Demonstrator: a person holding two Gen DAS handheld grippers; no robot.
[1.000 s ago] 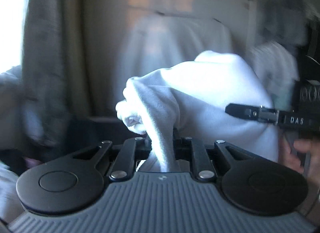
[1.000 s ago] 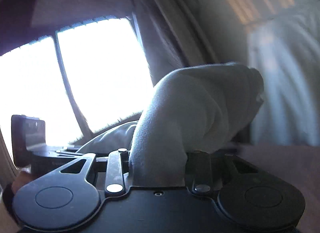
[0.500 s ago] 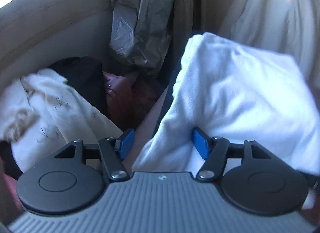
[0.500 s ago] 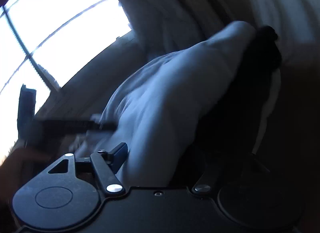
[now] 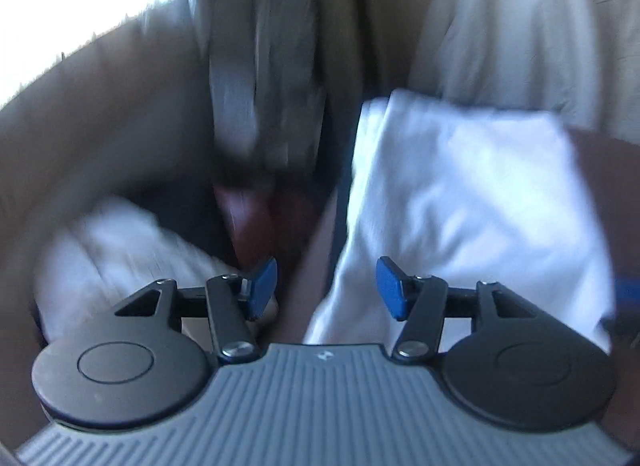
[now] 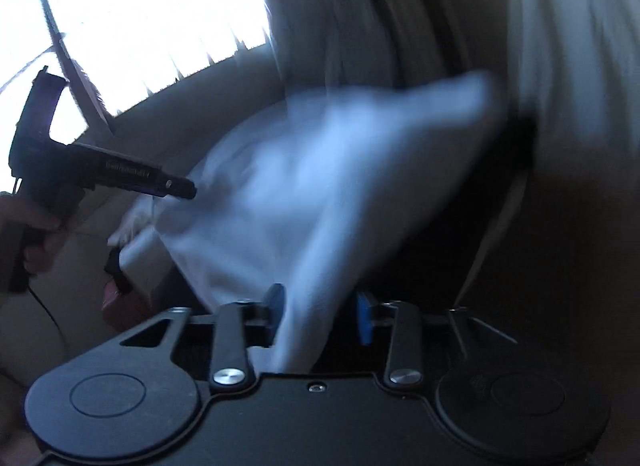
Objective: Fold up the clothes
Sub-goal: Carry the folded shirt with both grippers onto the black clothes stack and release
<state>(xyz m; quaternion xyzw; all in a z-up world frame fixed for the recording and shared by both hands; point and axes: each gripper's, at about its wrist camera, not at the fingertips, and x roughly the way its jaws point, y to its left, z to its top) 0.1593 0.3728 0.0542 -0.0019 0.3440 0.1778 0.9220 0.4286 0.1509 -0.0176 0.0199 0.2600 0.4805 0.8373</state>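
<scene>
Your left gripper (image 5: 326,288) is open and empty beside the folded white garment (image 5: 472,201) on the brown surface. Your right gripper (image 6: 320,316) pinches its near edge; it looks soft, light and floppy, so grip through a folded edge.

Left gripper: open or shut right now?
Open. Left gripper has its blue pads spread apart, with nothing clamped; the white garment lies beyond.
</scene>
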